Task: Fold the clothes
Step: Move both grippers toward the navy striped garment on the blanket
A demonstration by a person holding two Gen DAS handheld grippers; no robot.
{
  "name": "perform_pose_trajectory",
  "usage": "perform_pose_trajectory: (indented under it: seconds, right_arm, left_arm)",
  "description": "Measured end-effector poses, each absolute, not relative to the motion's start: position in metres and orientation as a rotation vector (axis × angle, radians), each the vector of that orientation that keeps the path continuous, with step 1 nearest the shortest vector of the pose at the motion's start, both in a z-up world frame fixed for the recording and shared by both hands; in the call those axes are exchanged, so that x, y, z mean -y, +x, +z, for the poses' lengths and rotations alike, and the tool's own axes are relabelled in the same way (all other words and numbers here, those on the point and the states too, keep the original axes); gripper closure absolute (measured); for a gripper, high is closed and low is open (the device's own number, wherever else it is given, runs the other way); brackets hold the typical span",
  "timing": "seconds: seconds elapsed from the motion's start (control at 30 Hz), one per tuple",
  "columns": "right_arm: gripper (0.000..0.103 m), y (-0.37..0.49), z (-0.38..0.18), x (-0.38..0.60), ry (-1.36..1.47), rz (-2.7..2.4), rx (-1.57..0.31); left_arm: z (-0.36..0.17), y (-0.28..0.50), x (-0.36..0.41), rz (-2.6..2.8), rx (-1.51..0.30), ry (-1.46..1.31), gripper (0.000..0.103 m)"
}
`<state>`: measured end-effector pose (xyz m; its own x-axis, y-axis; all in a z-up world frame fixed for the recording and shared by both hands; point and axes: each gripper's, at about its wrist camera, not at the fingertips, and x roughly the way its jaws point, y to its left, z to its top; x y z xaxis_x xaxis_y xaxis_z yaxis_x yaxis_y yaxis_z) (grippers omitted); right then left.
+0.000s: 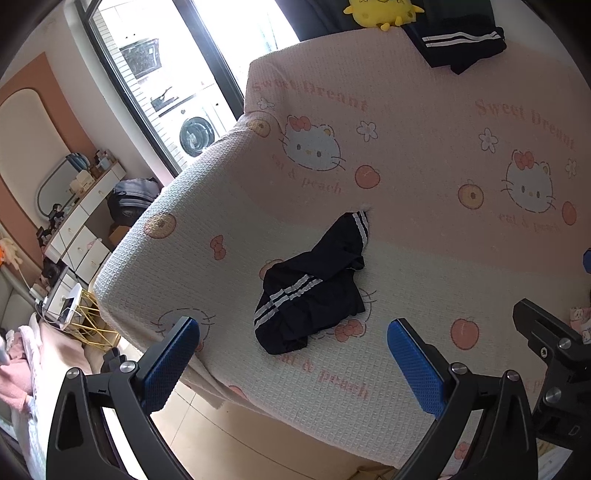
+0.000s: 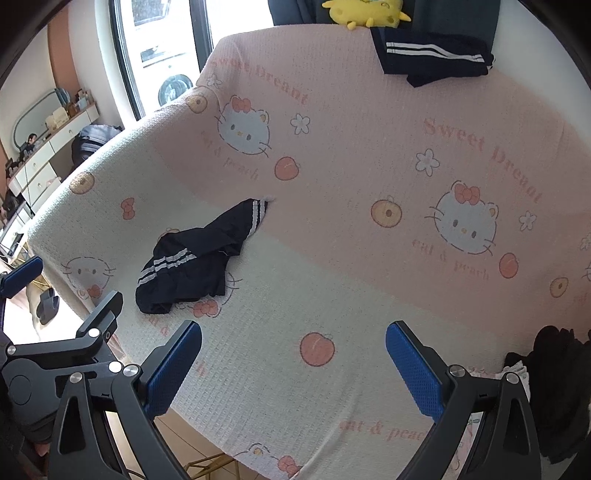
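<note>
The shorts [image 1: 310, 291] are black with white stripes. The cover [image 1: 424, 229] is pink and white, printed with cats, peaches, bows and flowers. The toy [image 1: 380, 11] is yellow. The pads [image 2: 413, 369] are blue on black grippers.

left gripper [image 1: 291, 363]: black angular arms, round silver screws at the pivots
left pads [image 1: 415, 365]: blue, dimpled mesh texture
right gripper [image 2: 293, 363]: same black frame, triangular cut-outs, silver screws
right pads [image 2: 413, 365]: blue, dimpled mesh
</note>
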<state>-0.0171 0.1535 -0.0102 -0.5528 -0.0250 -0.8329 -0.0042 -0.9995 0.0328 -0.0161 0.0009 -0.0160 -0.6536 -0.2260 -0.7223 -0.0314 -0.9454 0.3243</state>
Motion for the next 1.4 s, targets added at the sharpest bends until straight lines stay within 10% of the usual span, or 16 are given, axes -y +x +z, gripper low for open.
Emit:
perform_pose_trajectory:
  seconds: [0.93, 1.4]
  right_arm:
    - [0.004, -0.072, -0.092, -0.128, 1.643, -2.499, 0.424]
    - [0.031, -0.095, -0.149, -0.128, 1.556, -2.185, 0.931]
  left_arm:
    - [-0.081, -0.051, 0.056, -2.780, 0.413, 1.290, 0.000]
    - [-0.140, -0.072, 0.082, -2.747, 0.280, 1.466, 0.000]
